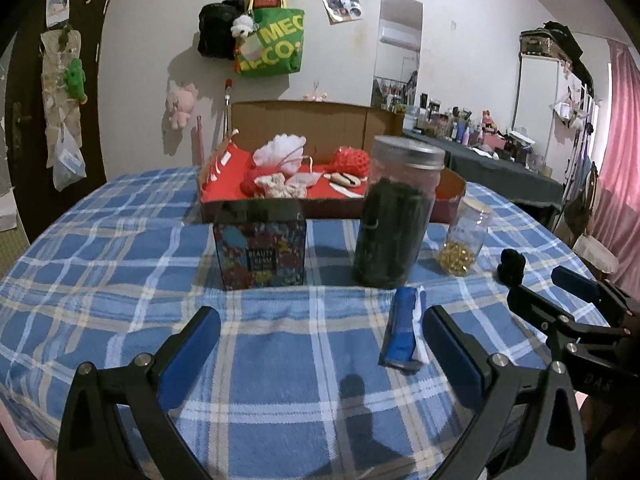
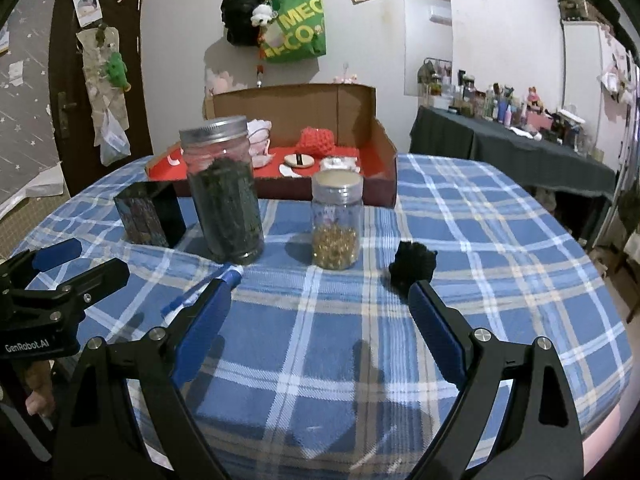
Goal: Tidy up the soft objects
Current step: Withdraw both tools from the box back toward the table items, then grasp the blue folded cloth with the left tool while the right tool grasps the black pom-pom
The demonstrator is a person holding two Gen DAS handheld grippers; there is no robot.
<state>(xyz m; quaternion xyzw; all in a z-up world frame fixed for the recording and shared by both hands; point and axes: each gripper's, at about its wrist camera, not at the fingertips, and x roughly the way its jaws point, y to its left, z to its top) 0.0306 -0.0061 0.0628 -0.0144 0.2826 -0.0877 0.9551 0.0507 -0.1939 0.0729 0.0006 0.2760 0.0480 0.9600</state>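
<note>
A cardboard box [image 1: 454,196] lined in red stands at the back of the table. In it lie a white mesh pouf [image 1: 280,150], a red knitted piece [image 1: 348,160] and a cream scrunchie [image 1: 280,186]. On the checked cloth, a black fluffy ball [image 2: 414,264] sits just beyond the right fingertip of my right gripper [image 2: 320,312], which is open and holds nothing. A blue and white packet [image 1: 402,328] lies flat just inside the right finger of my left gripper [image 1: 320,344], which is also open. Each gripper shows at the edge of the other's view.
A tall jar of dark contents [image 1: 396,216], a small jar of gold beads [image 1: 464,240] and a colourful square tin [image 1: 260,248] stand in a row before the box. The blue checked cloth [image 1: 120,280] covers the table. A cluttered dark side table [image 2: 500,144] stands at the right.
</note>
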